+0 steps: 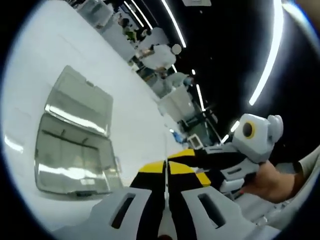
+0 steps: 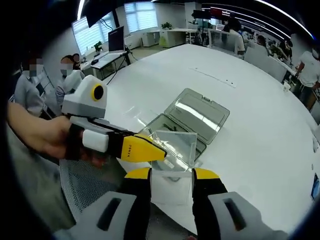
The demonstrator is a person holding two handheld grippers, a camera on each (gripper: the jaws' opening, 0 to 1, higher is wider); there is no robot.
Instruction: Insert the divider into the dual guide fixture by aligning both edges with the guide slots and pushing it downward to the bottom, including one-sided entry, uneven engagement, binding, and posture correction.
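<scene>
In the right gripper view, the right hand-held gripper (image 2: 171, 176) stands with its black, yellow-tipped jaws parted around a clear, flat, rectangular plastic divider sheet (image 2: 172, 150), which rises upright between them; whether the pads actually press its lower edges I cannot tell for certain, though the sheet seems carried there. The left hand-held gripper (image 2: 159, 153) comes in from the left of that view, held in a person's hand (image 2: 37, 135), and its yellow tip meets the sheet's upper left corner, apparently pinching or steadying it. In the left gripper view, the left hand-held gripper's (image 1: 167, 167) own jaws sit nearly together, and a thin pale edge runs up between them, probably the divider seen edge-on. Beyond the sheet, on the white round bench (image 2: 260, 100), lies an open transparent hinged plastic case (image 2: 192, 122) with its lid folded back; its shallow tray, which I take to be the dual guide fixture, is below and behind the divider, so the sheet is not yet in any slot. I judge the divider light, stiff and slick, likely to skid between hard pads and to bind if it enters tilted; it looks thin enough to crack under a hard squeeze. Holding is best near the two side edges, low and evenly, leaving the bottom corners free to find the guides.
</scene>
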